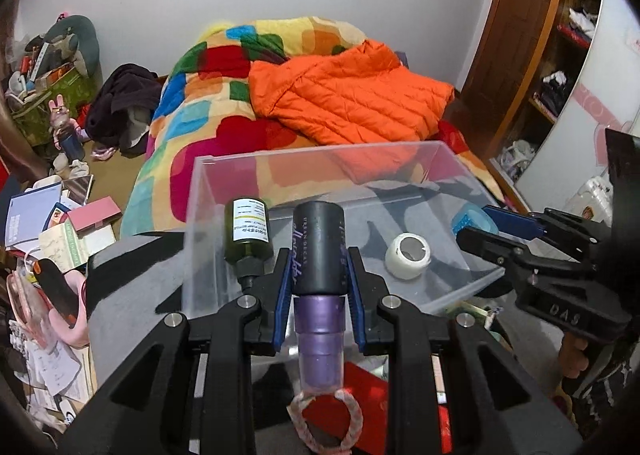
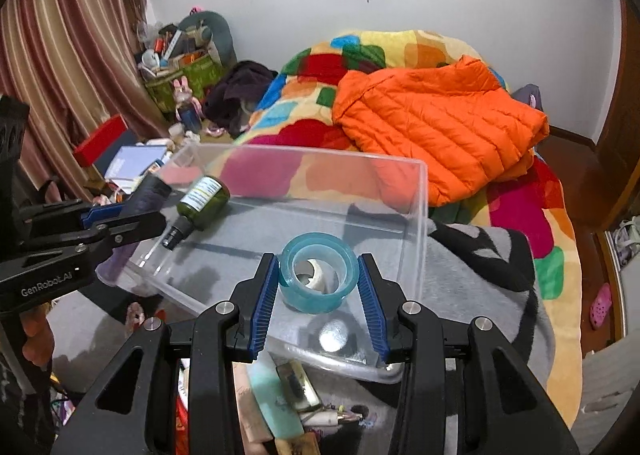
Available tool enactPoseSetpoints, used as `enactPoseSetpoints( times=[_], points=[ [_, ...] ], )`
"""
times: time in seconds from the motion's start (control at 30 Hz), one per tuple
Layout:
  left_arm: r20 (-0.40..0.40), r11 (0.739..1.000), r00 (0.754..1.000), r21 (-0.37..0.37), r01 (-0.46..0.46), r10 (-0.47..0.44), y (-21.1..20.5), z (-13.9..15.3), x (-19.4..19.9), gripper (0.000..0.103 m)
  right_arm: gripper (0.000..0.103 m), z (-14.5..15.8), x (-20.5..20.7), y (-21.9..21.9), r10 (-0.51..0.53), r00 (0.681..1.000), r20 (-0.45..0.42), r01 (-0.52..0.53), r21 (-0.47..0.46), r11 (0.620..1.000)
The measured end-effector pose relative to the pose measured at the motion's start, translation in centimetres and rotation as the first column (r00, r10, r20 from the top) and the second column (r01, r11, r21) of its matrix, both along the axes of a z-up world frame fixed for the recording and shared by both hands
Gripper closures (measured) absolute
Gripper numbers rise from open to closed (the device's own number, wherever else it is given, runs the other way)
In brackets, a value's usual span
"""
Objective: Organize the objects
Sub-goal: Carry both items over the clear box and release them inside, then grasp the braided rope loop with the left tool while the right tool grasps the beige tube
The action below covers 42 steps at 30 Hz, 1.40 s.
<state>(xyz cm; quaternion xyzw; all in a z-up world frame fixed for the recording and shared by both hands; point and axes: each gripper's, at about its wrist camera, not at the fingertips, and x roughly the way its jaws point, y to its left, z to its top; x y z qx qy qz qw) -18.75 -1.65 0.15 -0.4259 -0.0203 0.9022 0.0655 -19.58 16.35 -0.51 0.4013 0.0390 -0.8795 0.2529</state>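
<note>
The left gripper (image 1: 319,275), blue pads narrowly apart, clamps a black-and-purple cosmetic tube (image 1: 319,255) upright over the near wall of a clear plastic bin (image 1: 320,153). Beside it, the right gripper (image 2: 319,287) pinches a roll of translucent blue tape (image 2: 318,273) between its pads, holding it on edge above the bin's near end. The bin sits on a grey-and-black blanket (image 2: 480,267) at the foot of a bed. Inside it, at the left, lies a dark green spray bottle (image 1: 247,231) with a white label, nozzle toward the camera; farther right rests a roll of white tape (image 1: 407,256). Behind the bin, an orange puffer jacket (image 1: 348,103) sprawls over a multicoloured bedspread (image 1: 192,111). Books and boxes (image 1: 60,227) clutter the floor at left.
</note>
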Motion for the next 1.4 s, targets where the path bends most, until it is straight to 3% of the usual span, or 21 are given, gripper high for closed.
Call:
enactPoseSetpoints(
  times=[0.2,0.4,0.63,0.77,0.93,1.13,1.23,1.4],
  points=[
    [0.045,0.999,0.998,-0.034,0.034,-0.033,1.2,-1.2,-0.9,0.078,0.066,-0.8,-0.1,-0.9,0.018,1.000,0.023,-0.019,0.034,0.999],
    [0.008,0.999,0.999,-0.022,0.047,-0.047,1.2,0.0,0.6,0.077,0.066,0.0,0.8,-0.5,0.023,1.000,0.002,-0.023,0.029,0.999],
    [-0.049,0.999,0.998,-0.016,0.037,-0.038,0.2,1.4,4.2,0.061,0.064,2.1,3.2,1.0,0.040,0.998,-0.044,-0.040,-0.013,0.999],
    [-0.052,1.000,0.998,-0.004,0.029,-0.029,-0.5,1.1,6.4,0.061,0.064,2.5,5.0,1.6,0.060,0.996,-0.062,-0.062,-0.019,0.998],
    [-0.031,1.000,0.999,-0.010,0.022,-0.022,-1.0,-0.4,9.2,0.059,0.062,1.8,7.3,2.3,0.094,0.994,-0.047,-0.095,-0.028,0.995],
    [0.039,0.999,0.998,0.023,0.039,-0.039,-1.0,-3.8,11.5,0.059,0.062,-1.3,9.5,2.4,0.132,0.991,0.031,-0.132,-0.020,0.991],
    [0.073,0.999,0.997,0.016,0.035,-0.036,-0.8,-5.4,11.8,0.059,0.062,-2.8,9.9,2.3,0.141,0.987,0.072,-0.140,-0.023,0.990],
    [0.080,1.000,0.997,-0.005,0.009,-0.009,-0.5,-6.2,11.3,0.059,0.062,-3.7,10.3,1.3,0.150,0.987,0.060,-0.152,0.026,0.988]
  ],
)
